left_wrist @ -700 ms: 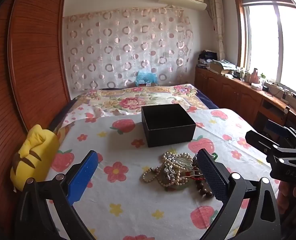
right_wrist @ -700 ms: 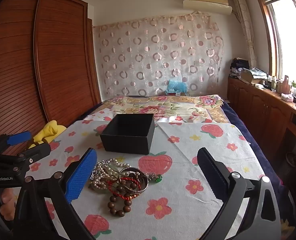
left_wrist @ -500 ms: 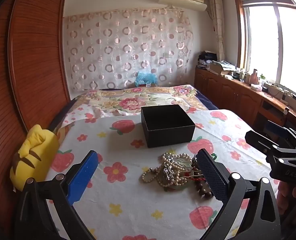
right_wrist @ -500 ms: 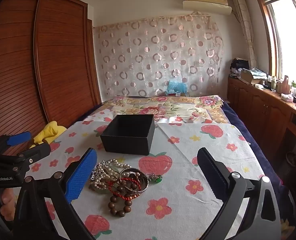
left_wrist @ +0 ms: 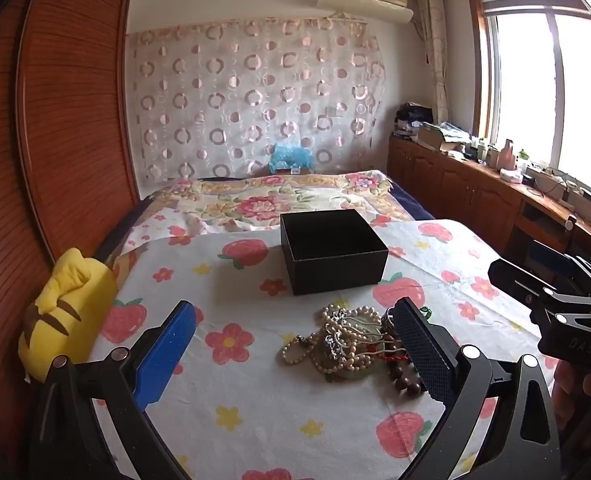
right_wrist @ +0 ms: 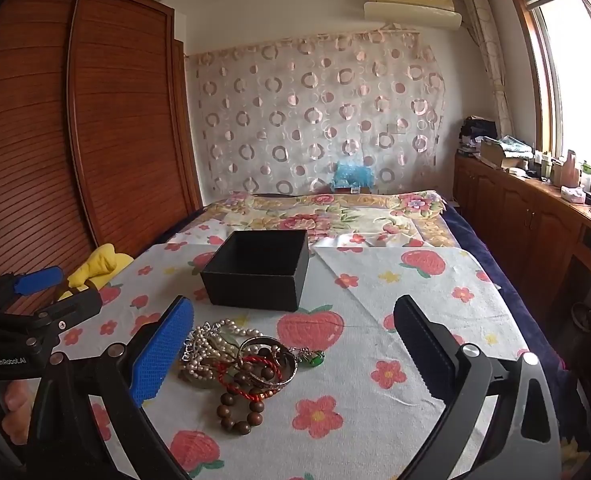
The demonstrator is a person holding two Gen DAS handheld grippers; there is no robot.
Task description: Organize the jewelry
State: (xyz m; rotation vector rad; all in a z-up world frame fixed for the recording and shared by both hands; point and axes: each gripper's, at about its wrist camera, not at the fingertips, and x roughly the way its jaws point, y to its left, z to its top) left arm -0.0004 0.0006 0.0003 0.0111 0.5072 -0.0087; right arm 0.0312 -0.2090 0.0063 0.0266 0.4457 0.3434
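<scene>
Nothing much has moved since the earlier pictures: both pairs of tongs hang in the same spots and the jewelry lies as it did.

The left tongs (left_wrist: 291, 344) are wide apart and hold nothing. The right tongs (right_wrist: 293, 344) are wide apart too, also with nothing in them. Both hover over the table (right_wrist: 395, 280), which has a white cloth with strawberries and flowers on it.

A jewelry pile (right_wrist: 239, 360) sits on the cloth, close in front of both tongs. In the right view it lies just beside the blue pad of the right tongs. In it are a pearl string (left_wrist: 355, 344), a silver bangle (right_wrist: 273, 364), a red cord (right_wrist: 251, 376), a brown bead bracelet (right_wrist: 239, 412) and a small green charm (right_wrist: 313, 358). They are all tangled up and touching.

A black box (left_wrist: 333, 254) stands open on the cloth just behind the pile, not touching it. Its inside is dark.

A yellow plush toy (left_wrist: 59, 312) leans at the left edge of the table, by the wooden wardrobe (right_wrist: 115, 120). A hand (right_wrist: 3, 404) grips the left tongs' handle.
</scene>
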